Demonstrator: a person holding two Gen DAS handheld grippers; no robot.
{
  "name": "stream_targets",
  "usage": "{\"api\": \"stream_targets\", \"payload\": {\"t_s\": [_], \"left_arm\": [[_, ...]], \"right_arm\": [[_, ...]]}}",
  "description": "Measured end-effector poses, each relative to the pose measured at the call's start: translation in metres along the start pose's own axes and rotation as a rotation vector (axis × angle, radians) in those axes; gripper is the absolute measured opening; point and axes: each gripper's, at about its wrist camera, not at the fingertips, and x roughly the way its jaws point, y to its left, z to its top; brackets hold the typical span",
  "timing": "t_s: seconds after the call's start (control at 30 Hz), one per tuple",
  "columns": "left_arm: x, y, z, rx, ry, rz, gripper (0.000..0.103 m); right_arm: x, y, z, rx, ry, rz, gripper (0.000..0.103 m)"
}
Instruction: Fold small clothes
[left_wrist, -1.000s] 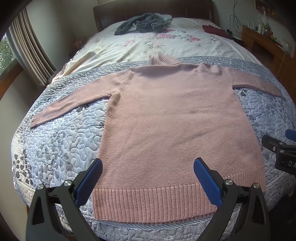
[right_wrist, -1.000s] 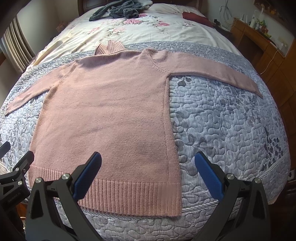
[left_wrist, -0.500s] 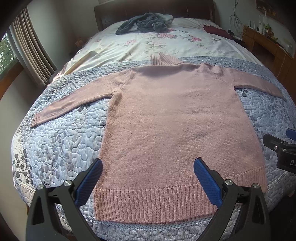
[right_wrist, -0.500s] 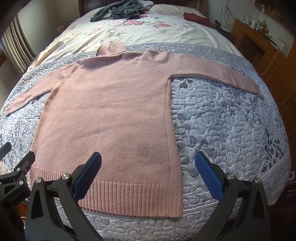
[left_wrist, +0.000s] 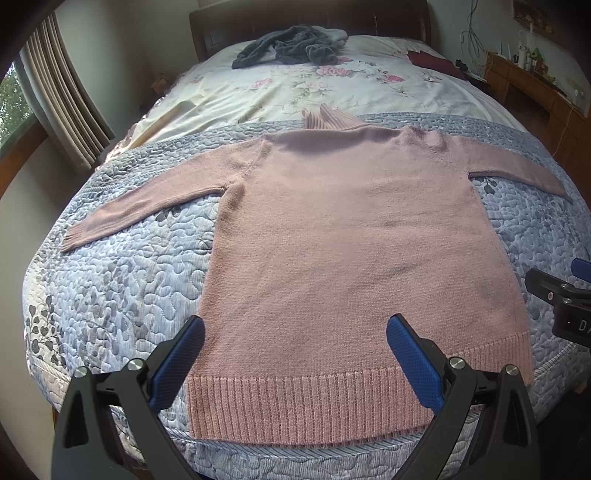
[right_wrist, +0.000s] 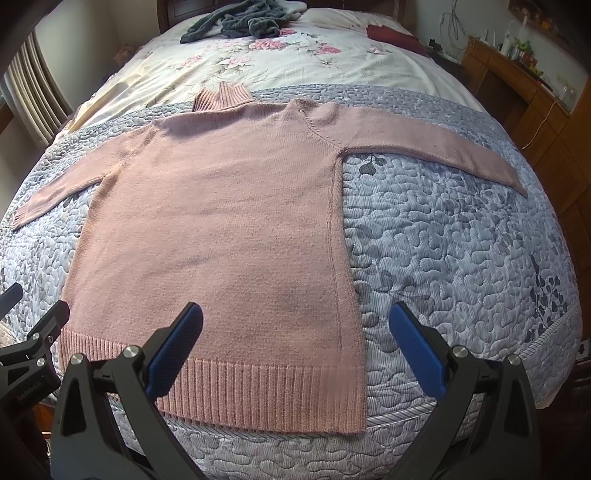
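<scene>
Both grippers, the left gripper (left_wrist: 295, 354) and the right gripper (right_wrist: 295, 350), hang wide open over the ribbed bottom edge, holding nothing. The pink sweater (left_wrist: 343, 251) lies flat on the grey quilt (right_wrist: 461, 240), sleeves spread out, probably ready for folding. Far back sits a dark grey heap of clothes (left_wrist: 288, 46)

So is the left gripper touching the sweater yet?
Cannot tell. In the left wrist view the left gripper is open, its fingers overlapping the sweater near the hem, but neither view shows contact or a gap plainly.
</scene>
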Motion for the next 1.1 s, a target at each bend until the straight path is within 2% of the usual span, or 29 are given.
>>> {"api": "stream_targets", "payload": {"t_s": [0.4,0.57,0.73,0.9,0.97,1.1], "left_arm": [[0.006,0.000,0.000,0.000,0.009,0.003,0.099],[0.027,-0.007,0.014,0.016,0.005,-0.036,0.099],[0.069,-0.041,0.064,0.046,0.031,-0.110,0.099],[0.102,-0.094,0.134,0.063,-0.032,-0.125,0.099],[0.114,-0.118,0.161,0.068,-0.043,-0.138,0.099],[0.132,-0.157,0.203,0.033,-0.066,-0.194,0.099]], "right_arm": [[0.008,-0.005,-0.001,0.004,0.005,0.008,0.100],[0.012,-0.030,0.015,0.023,-0.046,0.026,0.100],[0.031,-0.124,0.066,0.125,-0.052,-0.045,0.100],[0.060,-0.261,0.123,0.254,-0.026,-0.219,0.100],[0.076,-0.316,0.140,0.301,0.006,-0.258,0.100],[0.108,-0.410,0.154,0.453,0.103,-0.225,0.100]]}}
